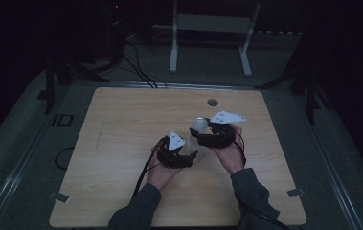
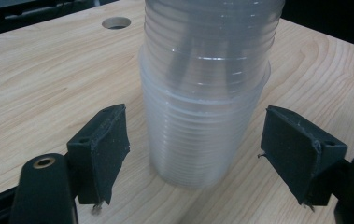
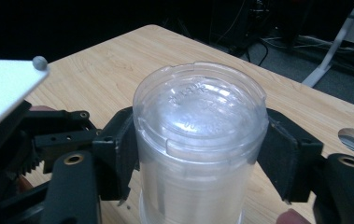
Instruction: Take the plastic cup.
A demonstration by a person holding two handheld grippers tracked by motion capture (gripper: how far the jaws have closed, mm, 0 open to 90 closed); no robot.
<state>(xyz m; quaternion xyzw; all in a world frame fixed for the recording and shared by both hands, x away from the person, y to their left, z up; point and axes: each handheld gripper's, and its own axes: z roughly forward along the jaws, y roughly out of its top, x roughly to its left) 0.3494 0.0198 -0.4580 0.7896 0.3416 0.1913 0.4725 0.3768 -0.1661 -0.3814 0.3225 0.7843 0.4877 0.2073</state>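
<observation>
**Pulling a cup off the inverted stack**

A stack of clear plastic cups [image 2: 202, 116] stands upside down on the wooden table [image 1: 121, 143], near its middle and in front of the round cable hole [image 1: 212, 102]. The right gripper [image 3: 198, 149] has its pads pressed against both sides of the topmost cup [image 3: 198, 121], just under the upturned base. The left gripper [image 2: 195, 154] sits lower, its jaws spread with a gap on each side, so the stack stands between them untouched.

By my reading, the step in hand is separating the top cup from the rest: the right hand [image 1: 229, 153] holds what is to come away, and the left hand [image 1: 162, 172] has let go of the lower cups. The next move would call for a straight lift along the stack's axis. The lower cups may ride up with the top one, in which case the left jaws would need to close again to pin them down.

How many cups are nested is hard to count through the overlapping ribbed walls. The high view is dim, so the cups show there as little more than a pale shape. In the left gripper view the stack's top is cut off by the upper edge.
</observation>
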